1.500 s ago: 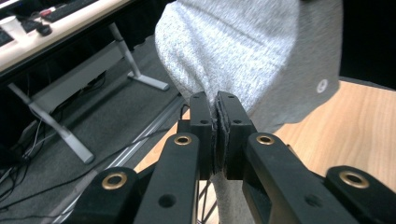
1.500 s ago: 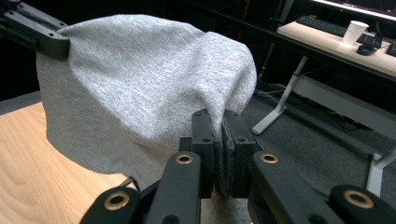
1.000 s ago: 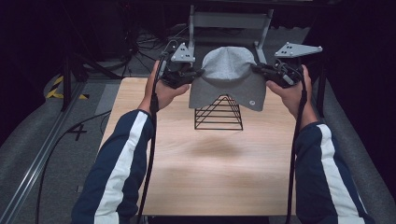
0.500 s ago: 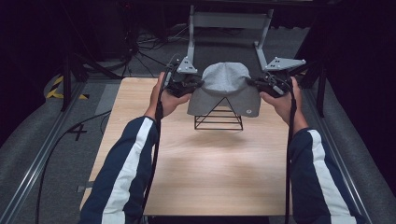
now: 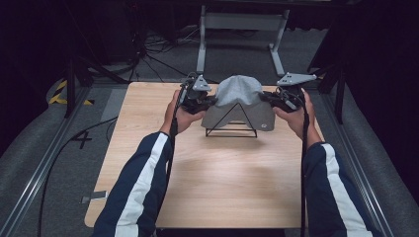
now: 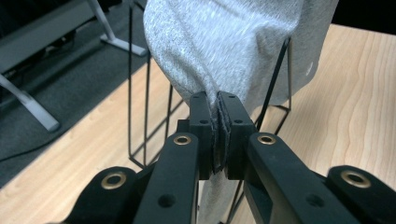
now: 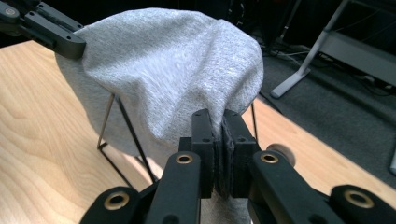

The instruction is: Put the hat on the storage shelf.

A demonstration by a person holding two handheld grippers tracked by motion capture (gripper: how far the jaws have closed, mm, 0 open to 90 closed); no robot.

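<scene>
Near frame centre, we pinched the grey cloth (image 5: pixel 238 98) in both clamped grippers, left (image 5: pixel 210 102) and right (image 5: pixel 267 97); uneven pulling could topple the wire rack (image 5: pixel 231 129).

**Soft knit over thin wire**

You hold a grey cloth (image 5: pixel 238 96) of soft, heathered knit, matt and slightly fuzzy. The wire rack (image 5: pixel 231 129) under it is thin black metal, smooth. Your left gripper (image 6: pixel 217 119) and right gripper (image 7: pixel 220 123) look like matt black plastic with brass-coloured rivets. The table (image 5: pixel 217 182) is pale wood, smooth and satin-finished.
</scene>
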